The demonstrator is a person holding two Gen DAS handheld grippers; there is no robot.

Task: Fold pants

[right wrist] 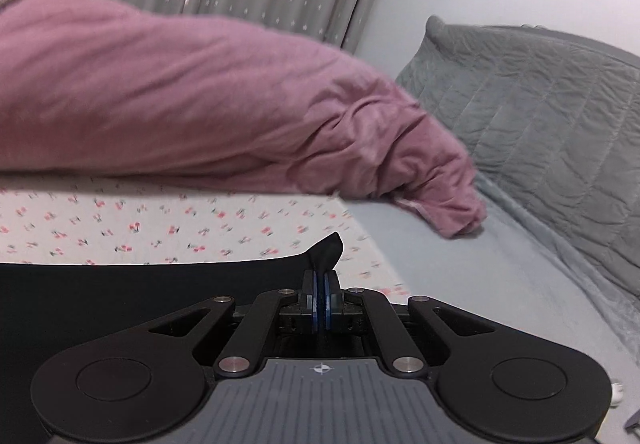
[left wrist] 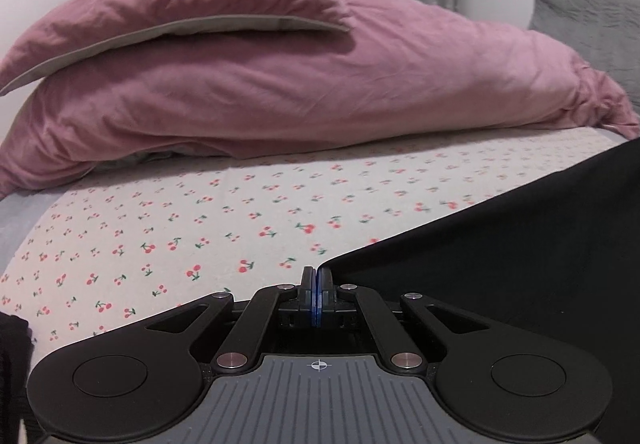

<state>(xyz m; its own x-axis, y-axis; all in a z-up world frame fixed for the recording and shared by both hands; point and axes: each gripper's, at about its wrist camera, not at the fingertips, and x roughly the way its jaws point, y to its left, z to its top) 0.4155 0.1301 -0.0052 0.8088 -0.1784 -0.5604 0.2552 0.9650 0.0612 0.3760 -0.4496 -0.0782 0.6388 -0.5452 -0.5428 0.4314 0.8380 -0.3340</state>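
Cherry-print sheet (left wrist: 200,228) under pink duvet (left wrist: 280,92); both grippers pinch black pants (left wrist: 520,244).

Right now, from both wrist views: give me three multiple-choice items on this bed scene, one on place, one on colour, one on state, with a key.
1. Where does the pink duvet lie?
A. On the bed beyond the cherry-print sheet
B. Under the pants
C. On the floor

2. What colour are the pants?
A. Grey
B. Black
C. Pink

3. How do the right tongs stand?
A. Wide open
B. Shut on nothing
C. Shut on the pants

Key:
1 A, the duvet is heaped across the far side of the printed sheet.
2 B, the cloth at both tongs is plain black.
3 C, a black fold sticks up from between the closed blue pads; the left tongs pinch a corner of the cloth likewise.
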